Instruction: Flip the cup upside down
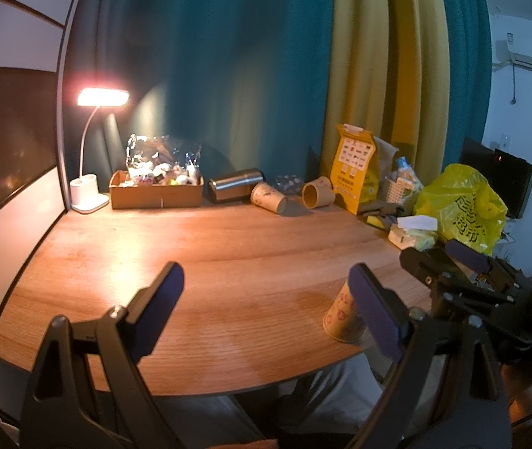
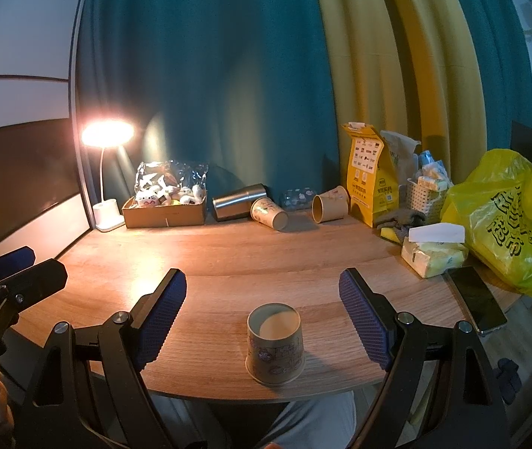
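The small printed paper cup (image 2: 275,344) stands upside down on the round wooden counter (image 2: 251,262), its wide rim on the wood and its recessed base facing up, close to the counter's near edge. In the right wrist view it sits between the two blue-padded fingers of the right tongs (image 2: 262,314), which are spread wide and touch nothing; there is clear wood on both sides of the cup. In the left wrist view the same cup (image 1: 342,316) shows just behind the right-hand finger of the left tongs (image 1: 266,299), partly hidden by it. The left tongs are also spread wide and hold nothing, hovering over bare wood to the left of the cup.

Well beyond the cup, along the teal and yellow curtain (image 2: 266,75), lie a steel tumbler on its side (image 2: 237,202), a second printed paper cup on its side (image 2: 269,213) touching it, and a plain brown paper cup on its side (image 2: 327,204). Left of the tumbler are a cardboard tray of wrapped snacks (image 2: 165,205) and a lit white desk lamp (image 2: 107,172). Right of the cup are a tissue pack (image 2: 434,250), a dark phone (image 2: 477,299) and a yellow plastic bag (image 2: 505,220).
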`<state>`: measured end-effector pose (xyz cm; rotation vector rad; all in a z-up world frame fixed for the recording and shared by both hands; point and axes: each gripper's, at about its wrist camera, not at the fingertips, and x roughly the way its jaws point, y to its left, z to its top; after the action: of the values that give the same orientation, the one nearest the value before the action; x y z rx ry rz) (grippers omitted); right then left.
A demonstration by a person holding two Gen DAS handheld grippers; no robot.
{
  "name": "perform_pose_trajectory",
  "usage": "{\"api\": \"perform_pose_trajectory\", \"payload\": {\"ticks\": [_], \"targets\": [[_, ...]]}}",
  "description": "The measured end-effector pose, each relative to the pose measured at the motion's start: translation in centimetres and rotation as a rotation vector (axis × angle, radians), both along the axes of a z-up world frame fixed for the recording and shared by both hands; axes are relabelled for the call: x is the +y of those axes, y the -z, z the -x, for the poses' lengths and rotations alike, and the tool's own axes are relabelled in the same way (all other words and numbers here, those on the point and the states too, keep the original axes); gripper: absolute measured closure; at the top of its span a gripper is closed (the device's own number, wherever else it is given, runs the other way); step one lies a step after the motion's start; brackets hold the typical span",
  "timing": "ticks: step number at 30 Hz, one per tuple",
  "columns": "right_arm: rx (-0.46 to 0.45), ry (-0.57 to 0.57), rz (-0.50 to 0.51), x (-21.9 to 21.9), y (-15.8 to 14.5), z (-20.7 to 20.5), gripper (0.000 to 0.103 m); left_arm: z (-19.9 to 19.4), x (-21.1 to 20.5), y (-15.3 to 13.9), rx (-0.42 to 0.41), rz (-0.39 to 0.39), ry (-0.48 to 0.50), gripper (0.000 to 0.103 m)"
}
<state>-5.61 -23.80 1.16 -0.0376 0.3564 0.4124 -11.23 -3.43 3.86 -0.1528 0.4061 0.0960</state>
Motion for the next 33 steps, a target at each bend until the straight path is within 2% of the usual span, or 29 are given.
{"api": "perform_pose_trajectory", "payload": {"ticks": [33], "targets": [[0.022, -0.008, -0.005, 0.26, 0.63, -0.14, 0.017, 0.0, -0.12, -0.04, -0.002, 0.0, 0.002, 0.012]]}}
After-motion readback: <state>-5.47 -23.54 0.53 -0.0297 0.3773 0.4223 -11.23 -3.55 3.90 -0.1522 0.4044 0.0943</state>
